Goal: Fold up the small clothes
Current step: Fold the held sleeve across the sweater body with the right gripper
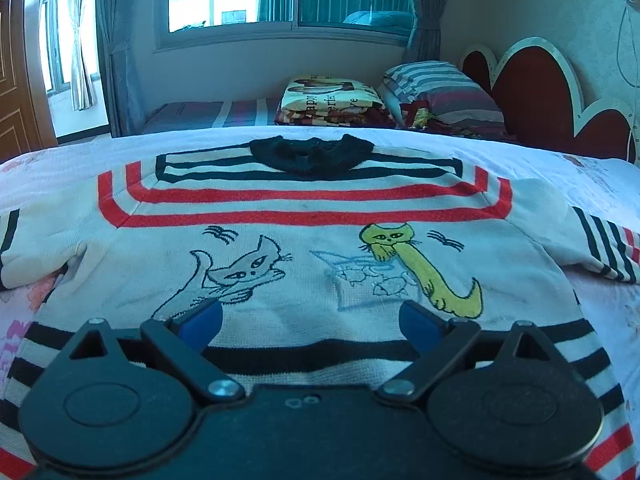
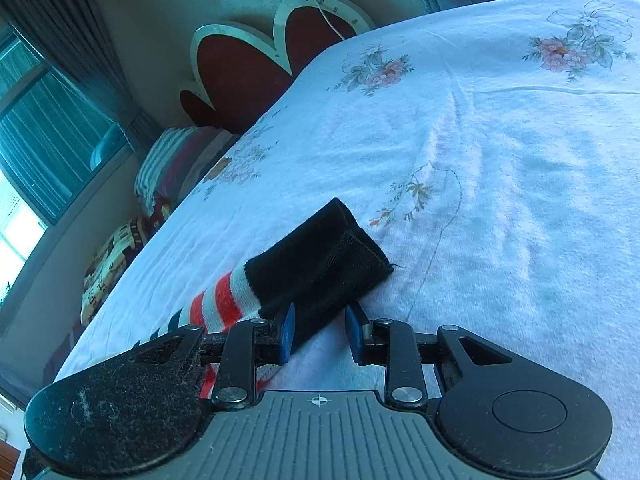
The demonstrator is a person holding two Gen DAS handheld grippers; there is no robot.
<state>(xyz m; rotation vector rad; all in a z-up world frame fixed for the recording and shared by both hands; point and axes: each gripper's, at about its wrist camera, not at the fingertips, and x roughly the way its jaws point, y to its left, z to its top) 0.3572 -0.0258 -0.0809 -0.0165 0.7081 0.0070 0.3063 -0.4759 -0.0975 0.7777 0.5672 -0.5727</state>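
Sweater (image 1: 304, 248) lying flat, face up, on bed (image 2: 500, 152). Right gripper (image 2: 320, 332) fingers straddling black sleeve cuff (image 2: 316, 264), partly apart, not yet pinching. Left gripper (image 1: 310, 322) fingers spread wide over hem, gripping nothing. Next: pinch cuff, fold sleeve inward.

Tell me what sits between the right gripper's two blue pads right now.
In the right wrist view, the sweater sleeve's black cuff runs into the right gripper, lying against one pad; bare bedsheet shows beside the other.
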